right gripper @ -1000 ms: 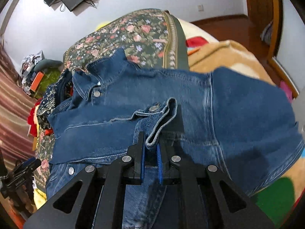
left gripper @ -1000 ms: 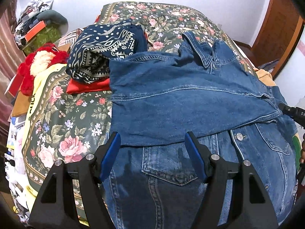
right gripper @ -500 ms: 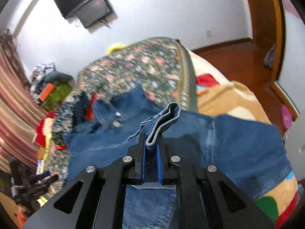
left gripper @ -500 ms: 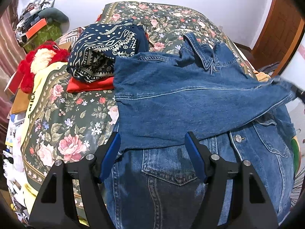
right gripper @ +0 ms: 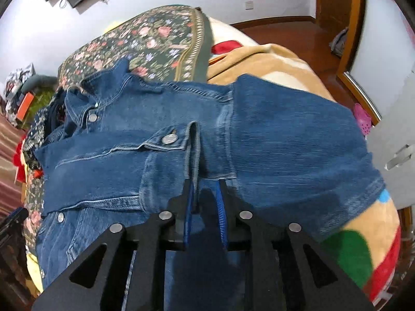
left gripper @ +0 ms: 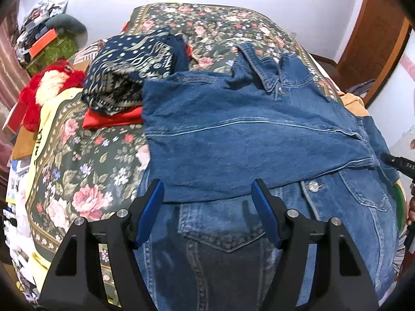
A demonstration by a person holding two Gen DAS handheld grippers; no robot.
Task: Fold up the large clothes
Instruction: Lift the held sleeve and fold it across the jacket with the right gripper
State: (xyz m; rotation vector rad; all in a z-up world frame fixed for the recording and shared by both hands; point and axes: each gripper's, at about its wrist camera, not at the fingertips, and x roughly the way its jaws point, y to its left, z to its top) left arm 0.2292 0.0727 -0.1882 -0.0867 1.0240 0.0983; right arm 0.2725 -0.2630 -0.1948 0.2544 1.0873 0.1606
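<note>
A blue denim jacket (left gripper: 246,134) lies front up on the floral bedspread (left gripper: 77,160), with one sleeve folded across its chest. My left gripper (left gripper: 207,185) hovers open over the jacket's lower front, above a pocket, and nothing is between its pads. In the right wrist view the sleeve's buttoned cuff (right gripper: 179,140) rests on the jacket (right gripper: 285,140). My right gripper (right gripper: 205,182) is opening its jaws just behind the cuff. The cuff's edge runs down by the left pad and a gap shows between the pads. The right gripper's black tip (left gripper: 399,164) shows at the far right of the left wrist view.
A folded navy patterned cloth (left gripper: 129,72) sits on a red one (left gripper: 111,119) left of the jacket's shoulder. A red plush toy (left gripper: 46,88) lies at the bed's left edge. A tan blanket (right gripper: 272,59) lies under the jacket's right side. A wooden door (left gripper: 376,39) stands behind.
My right gripper raised the cuff and pulled the sleeve taut, then lowered it onto the jacket and parted its jaws. The left gripper stayed where it was.
</note>
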